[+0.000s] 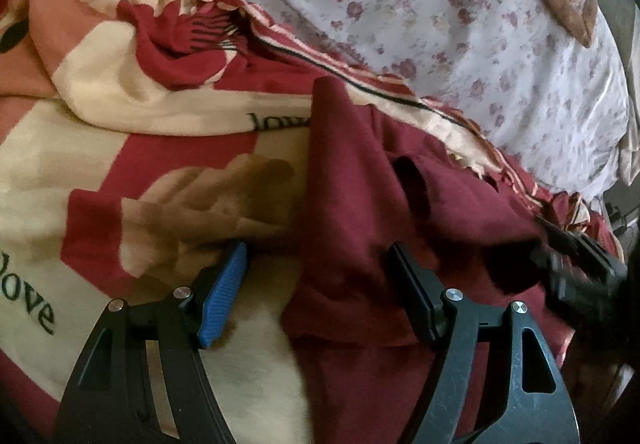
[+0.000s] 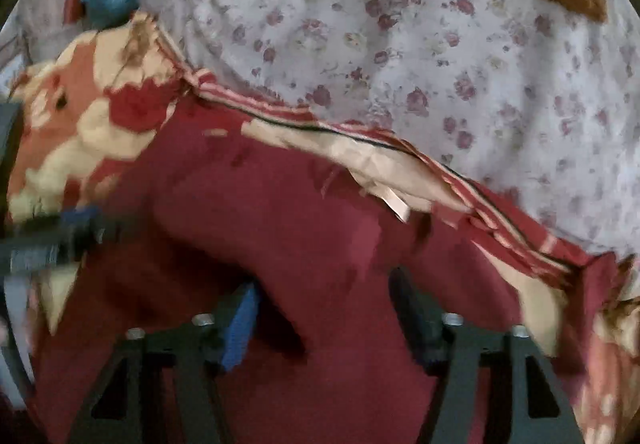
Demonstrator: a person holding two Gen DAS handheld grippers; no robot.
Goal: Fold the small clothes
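garment: maroon cloth piece [image 1: 360,204], rumpled, exact type unclear; lies on a red-and-cream printed blanket [image 1: 120,148]. One raised fold stands up ahead of the left fingers.
left gripper: [image 1: 320,292] fingers spread wide, holding nothing. The cloth's left edge falls in the gap between them; the right finger sits over maroon fabric, the blue-padded left finger over bare blanket.
right gripper: [image 2: 324,320] fingers spread, nothing clamped as far as the blur lets me tell. Maroon cloth [image 2: 280,228] lies between and ahead of both fingers.
other gripper in view: right gripper shows at the far right of the left view [image 1: 576,256], at the cloth's far side.
background: white floral bedsheet [image 1: 440,24] beyond the blanket edge, past both fingertips.
handling guess: light, soft, limp knit; will sag and drape, no stiffness, not fragile. Slight grip on the pads, likely not slippery.
where to hold: pinch a single layer at an edge or corner, one per gripper, well apart, so it hangs flat.
risk: grabbing blanket along with the cloth, or pinching several bunched layers.
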